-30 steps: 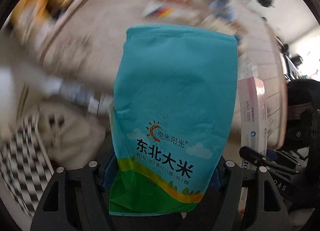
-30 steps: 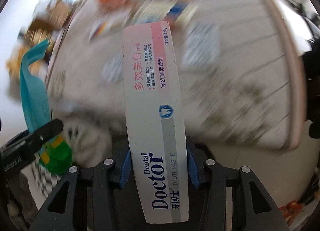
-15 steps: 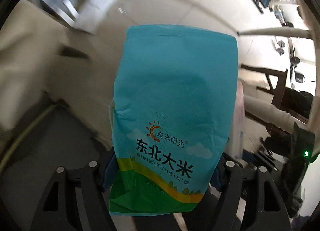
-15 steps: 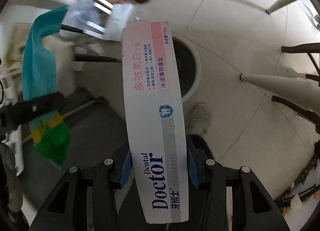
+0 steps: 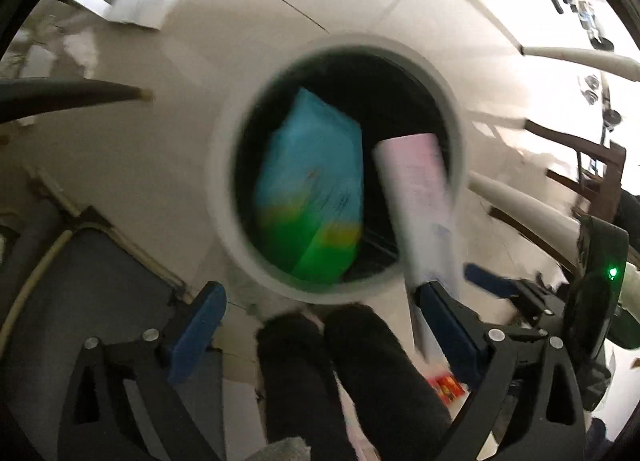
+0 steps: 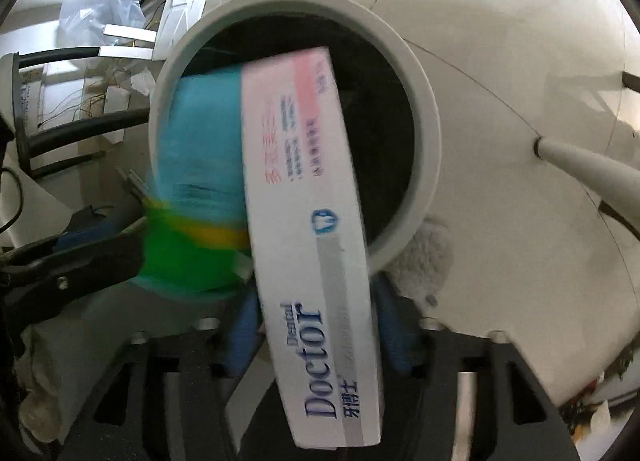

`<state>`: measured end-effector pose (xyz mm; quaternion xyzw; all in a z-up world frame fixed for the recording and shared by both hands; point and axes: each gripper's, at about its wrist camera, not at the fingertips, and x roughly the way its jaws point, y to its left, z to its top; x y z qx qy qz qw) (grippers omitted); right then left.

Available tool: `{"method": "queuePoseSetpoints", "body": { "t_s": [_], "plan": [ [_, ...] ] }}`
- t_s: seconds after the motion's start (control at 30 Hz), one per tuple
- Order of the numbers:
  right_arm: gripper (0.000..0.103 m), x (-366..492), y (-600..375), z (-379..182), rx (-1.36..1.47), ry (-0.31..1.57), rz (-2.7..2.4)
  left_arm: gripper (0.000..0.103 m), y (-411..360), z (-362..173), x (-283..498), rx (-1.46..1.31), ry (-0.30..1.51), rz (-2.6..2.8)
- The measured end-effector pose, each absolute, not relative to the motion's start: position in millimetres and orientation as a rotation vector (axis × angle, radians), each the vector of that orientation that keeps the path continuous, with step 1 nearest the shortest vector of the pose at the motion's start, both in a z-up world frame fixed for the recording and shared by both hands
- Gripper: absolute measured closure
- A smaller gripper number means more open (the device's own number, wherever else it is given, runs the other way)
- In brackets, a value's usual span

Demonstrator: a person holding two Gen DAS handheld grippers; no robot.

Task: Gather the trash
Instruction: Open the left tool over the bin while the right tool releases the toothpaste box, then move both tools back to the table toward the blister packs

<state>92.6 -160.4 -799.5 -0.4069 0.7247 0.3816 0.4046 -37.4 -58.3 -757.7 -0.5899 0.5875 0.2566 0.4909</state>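
Half a second on, both grippers have swung over the round grey-rimmed waste bin (image 5: pixel 224 197) on the pale tiled floor, and the teal-and-green rice bag (image 5: pixel 312 189) has left the left gripper (image 5: pixel 320 325). Its blue-padded jaws now stand wide apart and empty over the bin's near rim, while the bag, blurred in mid-fall, tumbles inside the dark mouth. Just right of it, the white-and-pink toothpaste carton (image 6: pixel 316 229) slants across the bin opening, far end over the black interior, near end between the fingers of the right gripper (image 6: pixel 316 337). Those blue pads sit close beside the carton; whether they press it cannot be told, and its blur hints at slipping. Below the bin, the person's dark-trousered legs (image 5: pixel 340 373) stand at the rim.

Risk lies with the carton: long and tilted, it could strike the bin's right-hand rim and tip onto the floor if let go too far across, or catch on the bag as both drop.
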Motion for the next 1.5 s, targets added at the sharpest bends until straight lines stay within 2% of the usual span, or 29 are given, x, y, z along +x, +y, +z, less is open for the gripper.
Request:
{"method": "queuePoseSetpoints", "body": {
  "t_s": [0.03, 0.07, 0.23, 0.47, 0.63, 0.9, 1.27, 1.5],
  "plan": [
    [0.003, 94.6, -161.5, -799.9, -1.011, 1.818, 0.969, 0.003, -60.4, -753.4, -39.8, -1.390, 1.430, 0.666],
    [0.002, 98.8, -162.7, -797.8, -1.009, 1.796, 0.967, 0.003, -61.7, -746.8, -41.2, -1.347, 1.434, 0.706],
    [0.002, 101.7, -161.1, -773.8, -1.034, 1.622, 0.918, 0.003, -77.6, -705.3, -43.3, -1.116, 1.468, 0.893],
    [0.002, 101.5, -162.0, -714.2, -1.038, 1.482, 0.866, 0.003, -81.7, -674.5, -52.2, -1.069, 1.465, 0.925],
    [0.002, 101.0, -163.0, -665.2, -1.007, 1.455, 0.865, 0.003, -86.0, -640.8, -57.4, -1.039, 1.456, 0.925],
    [0.002, 95.9, -167.4, -571.1, -0.972, 1.424, 0.897, 0.003, -97.2, -550.2, -72.8, -1.041, 1.420, 0.946],
    [0.003, 76.5, -176.6, -404.3, -0.910, 1.413, 0.974, 0.003, -112.1, -392.9, -91.9, -1.018, 1.345, 0.978],
    [0.002, 109.1, -168.5, -312.0, -0.769, 1.429, 0.925, 0.003, -96.3, -312.5, -69.9, -0.972, 1.272, 1.034]
  ]
}}
